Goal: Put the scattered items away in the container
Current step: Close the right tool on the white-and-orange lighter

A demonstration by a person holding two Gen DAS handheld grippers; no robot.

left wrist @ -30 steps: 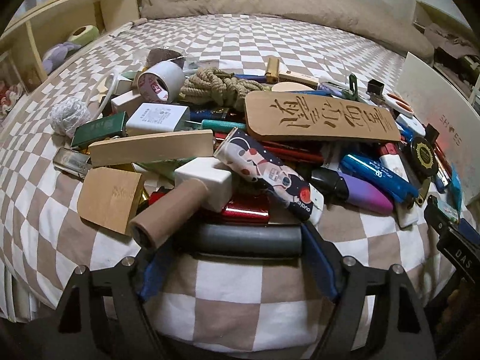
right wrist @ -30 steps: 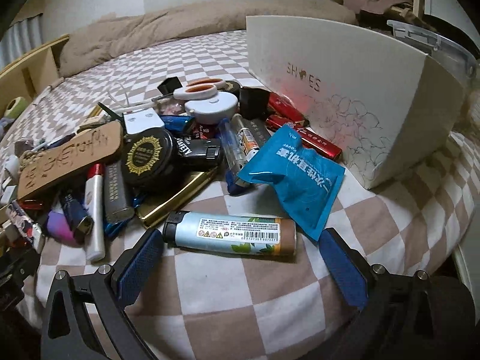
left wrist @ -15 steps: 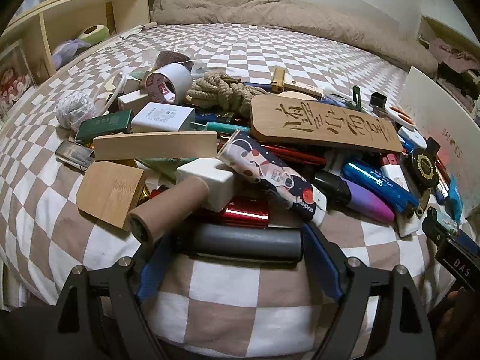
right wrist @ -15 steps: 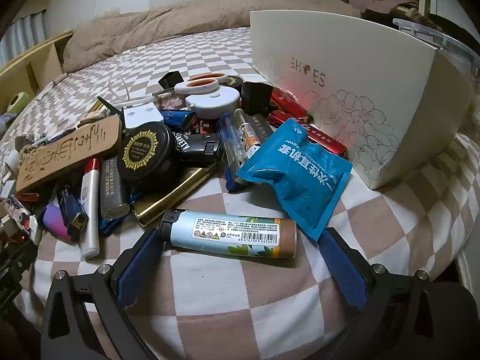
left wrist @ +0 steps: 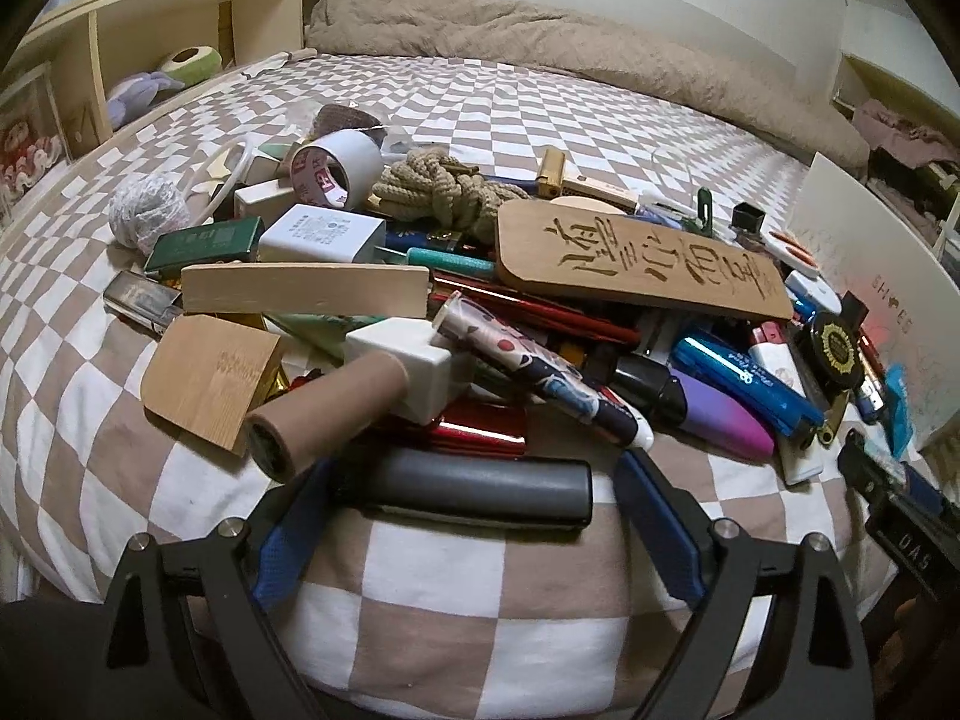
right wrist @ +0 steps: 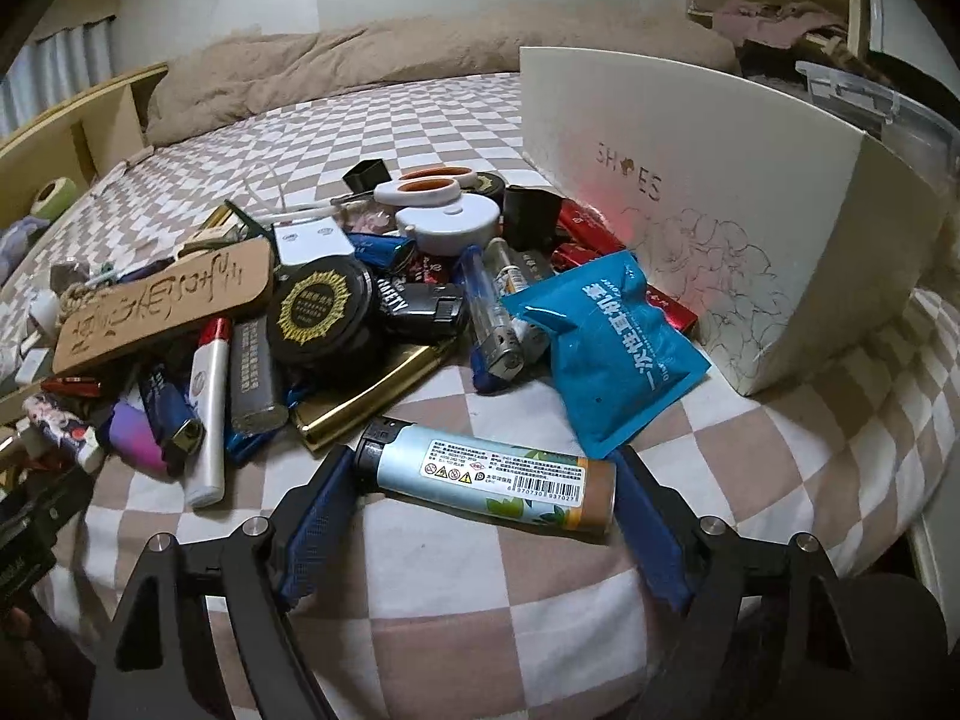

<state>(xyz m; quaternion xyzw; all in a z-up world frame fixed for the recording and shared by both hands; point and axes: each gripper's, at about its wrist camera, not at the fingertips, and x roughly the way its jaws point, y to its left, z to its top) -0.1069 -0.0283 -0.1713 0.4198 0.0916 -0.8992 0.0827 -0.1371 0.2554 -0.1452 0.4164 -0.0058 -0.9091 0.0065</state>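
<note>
A pile of small items covers the checkered bed. In the left wrist view a grey bar [left wrist: 474,489] lies crosswise between the fingers of my left gripper [left wrist: 474,465]. Its jaws are opening, and a gap shows at the bar's right end. In the right wrist view a pale-blue lighter [right wrist: 492,477] with a black cap lies sideways in my right gripper [right wrist: 483,459]. Those jaws are closing, and the blue pads [right wrist: 324,498] touch both ends of the lighter. The white shoe box [right wrist: 720,192] stands to the right of the pile, its side also visible at the left wrist view's right edge [left wrist: 870,300].
Close behind the grey bar lie a brown tube [left wrist: 324,414], a red metallic case [left wrist: 480,429] and a carved wooden plaque [left wrist: 636,264]. A blue packet [right wrist: 612,336] rests beside the lighter against the box. Wooden shelves [left wrist: 150,48] run along the left; a beige duvet [left wrist: 540,42] lies at the back.
The right gripper's fingers have closed in onto the ends of the lighter. The left gripper's fingers have spread slightly around the grey bar. Both hands stayed in place.
</note>
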